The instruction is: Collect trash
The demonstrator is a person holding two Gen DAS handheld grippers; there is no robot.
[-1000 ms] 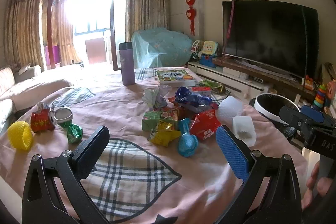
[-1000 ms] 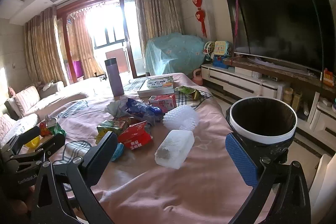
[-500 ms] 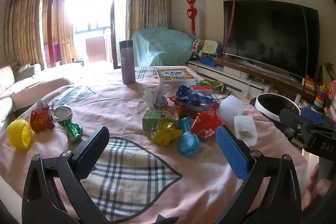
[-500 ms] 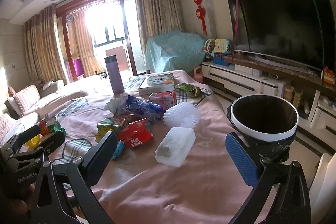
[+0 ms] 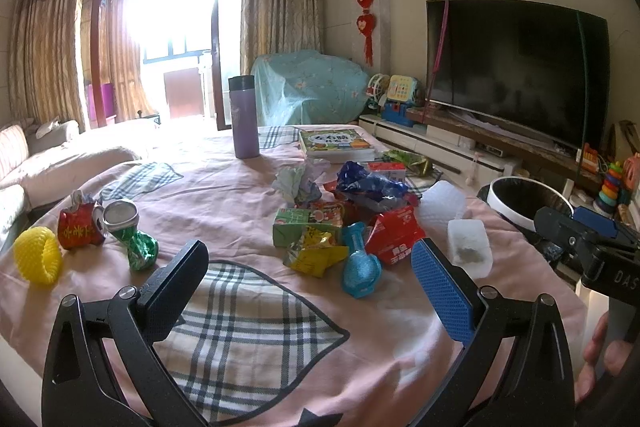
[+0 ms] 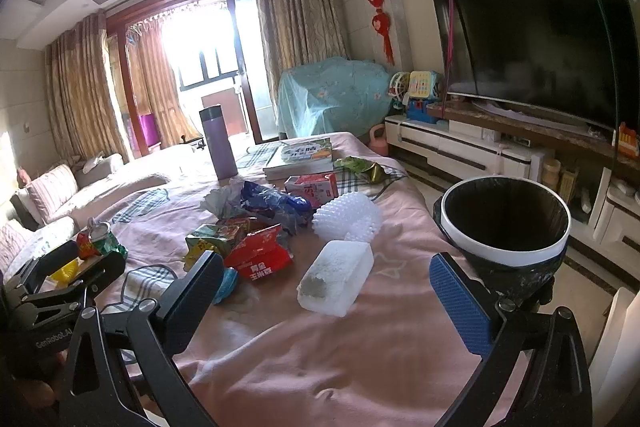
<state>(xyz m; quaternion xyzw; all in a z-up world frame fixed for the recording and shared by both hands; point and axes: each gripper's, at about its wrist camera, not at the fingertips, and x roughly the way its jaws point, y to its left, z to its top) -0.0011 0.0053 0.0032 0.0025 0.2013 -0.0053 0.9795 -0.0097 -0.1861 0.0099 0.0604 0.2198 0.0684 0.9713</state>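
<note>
Two grippers, both empty: my left gripper (image 5: 308,269) and right gripper (image 6: 326,277) hover with jaws spread wide above the pink tablecloth (image 6: 320,355). The trash lies heaped mid-table, well apart from the black-lined bin (image 6: 506,227) at the table's right edge. Nearest my right gripper lies a white foam block (image 6: 336,283), which I judge light, stiff and crumbly, best pinched across its short sides. The red wrapper (image 6: 260,259) and blue foil wrapper (image 6: 272,203) look limp and slippery; I would grab a bunched fold.
</note>
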